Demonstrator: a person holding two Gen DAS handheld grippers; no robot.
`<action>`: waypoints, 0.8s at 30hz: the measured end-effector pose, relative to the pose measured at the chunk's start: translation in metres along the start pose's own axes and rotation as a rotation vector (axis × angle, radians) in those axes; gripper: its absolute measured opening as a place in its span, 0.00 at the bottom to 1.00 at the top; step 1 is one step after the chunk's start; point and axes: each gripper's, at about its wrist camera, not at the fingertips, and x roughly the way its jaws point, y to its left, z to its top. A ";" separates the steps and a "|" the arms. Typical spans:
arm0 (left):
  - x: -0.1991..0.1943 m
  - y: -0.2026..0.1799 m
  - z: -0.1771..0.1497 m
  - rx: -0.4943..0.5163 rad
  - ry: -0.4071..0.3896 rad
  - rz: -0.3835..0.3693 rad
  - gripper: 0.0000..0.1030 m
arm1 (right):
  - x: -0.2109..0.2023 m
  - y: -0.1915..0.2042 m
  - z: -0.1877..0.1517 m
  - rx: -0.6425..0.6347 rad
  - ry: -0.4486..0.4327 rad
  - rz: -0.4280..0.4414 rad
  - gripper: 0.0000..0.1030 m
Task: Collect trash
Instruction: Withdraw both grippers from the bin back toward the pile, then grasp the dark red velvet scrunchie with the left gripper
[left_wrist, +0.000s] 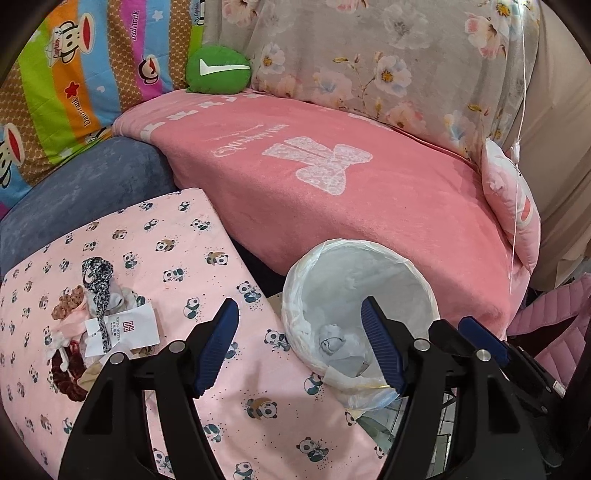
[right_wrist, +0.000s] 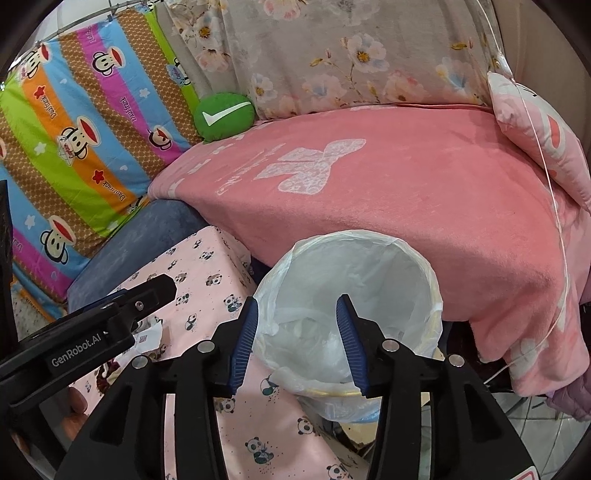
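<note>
A: Biggest first?
B: Pink blanket (left_wrist: 369, 206) w/ a white bow print, spread over the sofa seat. Floral cloth (left_wrist: 369, 55) behind it, striped monkey-print quilt (left_wrist: 74, 81) to the left, blue sofa arm (left_wrist: 85, 199) below that.
A: And up front?
B: Panda-print cloth (left_wrist: 184, 258) over a low surface, next to the blanket. White bin (left_wrist: 413, 280) w/ a plastic liner sits between that surface and the blanket edge, rim touching the panda cloth. Crumpled white tissue (left_wrist: 334, 341) lies at the bottom.
A: Trash left to collect?
B: Trash pile (left_wrist: 99, 317) on the panda cloth, left side in the left wrist view: white paper slip w/ a red logo, black-and-white patterned strip, brown curly bits, pale scraps. Well apart from the bin.
A: Tongs?
B: Left gripper (left_wrist: 301, 343) jaws wide apart, nothing between them; one finger over the panda cloth, the other over the bin mouth. Right gripper (right_wrist: 297, 345) about half open, nothing gripped, both fingers framing the bin opening.
A: Small stuff?
B: Green round cushion (left_wrist: 218, 68) w/ a white tick at the back of the seat, pink pillow (left_wrist: 513, 206) at the right end, thin white cord (left_wrist: 521, 92) hanging by it.
</note>
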 end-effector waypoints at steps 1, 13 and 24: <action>-0.002 0.004 -0.002 -0.009 0.000 0.002 0.64 | -0.001 0.003 -0.001 -0.003 0.002 0.003 0.46; -0.028 0.070 -0.025 -0.121 -0.004 0.107 0.80 | -0.002 0.062 -0.024 -0.079 0.045 0.071 0.55; -0.046 0.139 -0.058 -0.207 0.006 0.184 0.80 | 0.010 0.123 -0.056 -0.165 0.106 0.123 0.56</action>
